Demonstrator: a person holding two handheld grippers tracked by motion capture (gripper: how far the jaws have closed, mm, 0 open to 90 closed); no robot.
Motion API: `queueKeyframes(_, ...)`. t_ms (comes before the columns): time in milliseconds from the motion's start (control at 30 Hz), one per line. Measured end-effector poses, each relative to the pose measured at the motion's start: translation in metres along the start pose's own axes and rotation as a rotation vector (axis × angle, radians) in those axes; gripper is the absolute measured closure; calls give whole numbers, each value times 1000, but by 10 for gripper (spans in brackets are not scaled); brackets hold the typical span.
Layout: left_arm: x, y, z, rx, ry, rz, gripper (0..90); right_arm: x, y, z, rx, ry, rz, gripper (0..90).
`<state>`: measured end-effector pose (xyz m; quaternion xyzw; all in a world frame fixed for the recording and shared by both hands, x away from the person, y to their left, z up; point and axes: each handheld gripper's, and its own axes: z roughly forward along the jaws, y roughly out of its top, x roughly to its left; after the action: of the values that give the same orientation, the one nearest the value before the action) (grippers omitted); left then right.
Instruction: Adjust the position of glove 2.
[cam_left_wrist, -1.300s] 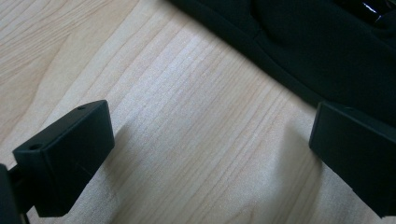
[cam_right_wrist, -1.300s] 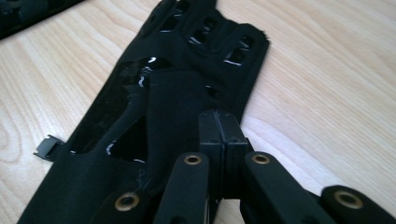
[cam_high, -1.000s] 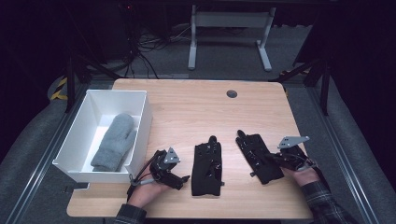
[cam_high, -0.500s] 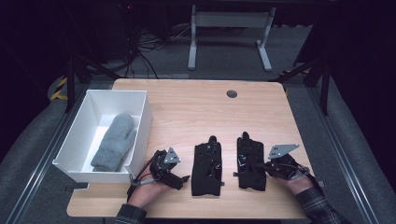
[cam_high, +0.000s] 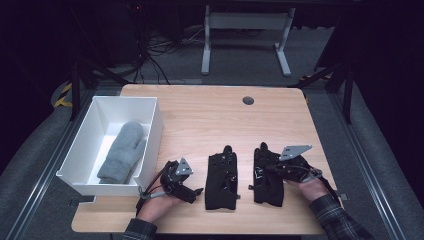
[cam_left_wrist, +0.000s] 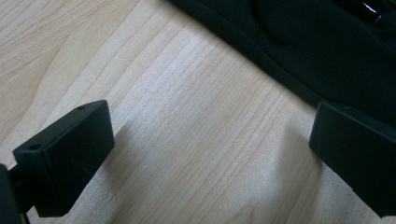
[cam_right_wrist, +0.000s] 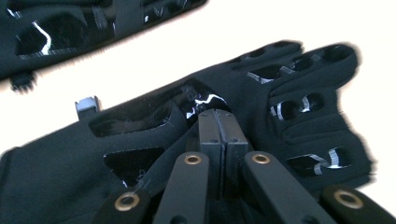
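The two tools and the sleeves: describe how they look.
Both are black. The left tool carries a small grey three-cornered plate, and thin dark cables loop from its side. The right tool has a larger grey plate on top. In the right gripper view its flat black links are pinned with brass-coloured rivets. The left tool's pads are blocky, with small screw holes. Both sleeves are dark plaid.

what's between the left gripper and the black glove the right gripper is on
The other black glove lies flat between the left gripper and the right-hand black glove under the right gripper, seen in the high view.
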<state>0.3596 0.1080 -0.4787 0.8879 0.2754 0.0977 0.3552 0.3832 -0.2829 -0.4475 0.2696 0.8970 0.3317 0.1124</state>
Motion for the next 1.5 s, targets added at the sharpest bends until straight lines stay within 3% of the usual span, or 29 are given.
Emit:
queueKeyframes(233, 0, 0, 0, -1, 0, -1, 4, 10, 5, 6, -9, 20, -4, 900)
queueKeyframes(433, 0, 0, 0, -1, 0, 0, 4, 31, 16, 15, -5, 64, -55, 900)
queueKeyframes(633, 0, 3, -1, 18, 6, -14, 9, 39, 21, 18, -4, 63, -85, 900)
queueKeyframes(700, 0, 5, -2, 32, 9, -19, 77, 39, 20, 16, -11, 62, -77, 900)
queueKeyframes(733, 1, 7, -5, 37, -6, -46, 77, 38, 20, 14, -16, 60, -74, 900)
queueKeyframes(767, 2, 9, -7, 28, -28, -68, 140, 36, 18, 11, -25, 56, -69, 900)
queueKeyframes(833, 3, 12, -10, -12, -64, -94, 166, 34, 15, 6, -33, 49, -60, 900)
queueKeyframes(1000, 0, 22, -8, -43, -85, -97, 193, 28, 8, -1, -42, 38, -42, 897)
queueKeyframes(1167, 0, 35, 0, -39, -68, -90, 265, 27, 0, -7, -35, 34, -31, 893)
queueKeyframes(1267, 2, 41, 4, -19, -55, -110, 389, 25, -5, -12, -41, 31, -19, 893)
queueKeyframes(1333, 3, 42, 7, -1, -73, -127, 443, 24, -7, -13, -36, 32, -16, 893)
queueKeyframes(1500, 2, 43, 14, 25, -56, -138, 526, 25, -11, -16, -31, 33, -14, 894)
